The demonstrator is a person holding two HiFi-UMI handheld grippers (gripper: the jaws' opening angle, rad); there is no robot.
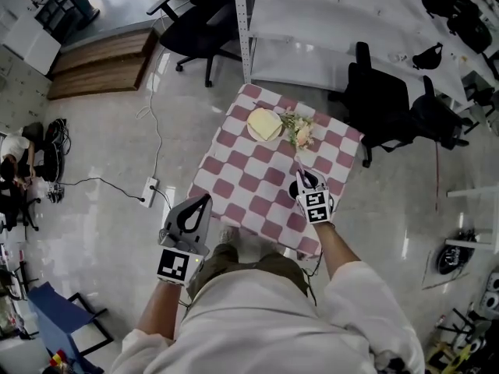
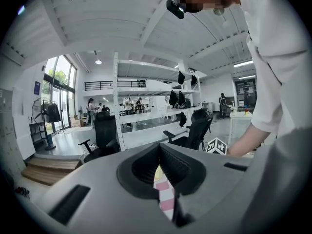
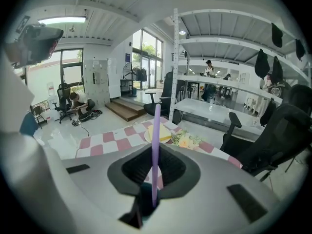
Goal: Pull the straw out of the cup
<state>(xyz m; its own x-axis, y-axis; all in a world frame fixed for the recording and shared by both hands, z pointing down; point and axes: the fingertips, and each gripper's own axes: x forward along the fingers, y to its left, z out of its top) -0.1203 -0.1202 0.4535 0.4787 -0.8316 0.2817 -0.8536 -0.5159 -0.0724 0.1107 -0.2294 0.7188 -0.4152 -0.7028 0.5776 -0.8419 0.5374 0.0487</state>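
My right gripper (image 1: 306, 179) hangs over the near right part of the checkered table (image 1: 249, 185) and is shut on a thin purple straw (image 3: 156, 145). In the right gripper view the straw stands upright between the pads and rises well above them. From the head view the straw (image 1: 299, 168) is a pale thin line that points toward the flowers. A dark round shape (image 1: 299, 188) under that gripper looks like the cup, mostly hidden. My left gripper (image 1: 204, 199) is held off the table's near left edge, jaws together and holding nothing (image 2: 159, 149).
A plate with a yellow slice (image 1: 264, 124) and a small bunch of flowers (image 1: 300, 131) sit at the table's far side. Black office chairs (image 1: 382, 107) stand to the right and behind, white shelving (image 1: 327, 22) beyond. A power strip and cable (image 1: 148, 189) lie on the floor at left.
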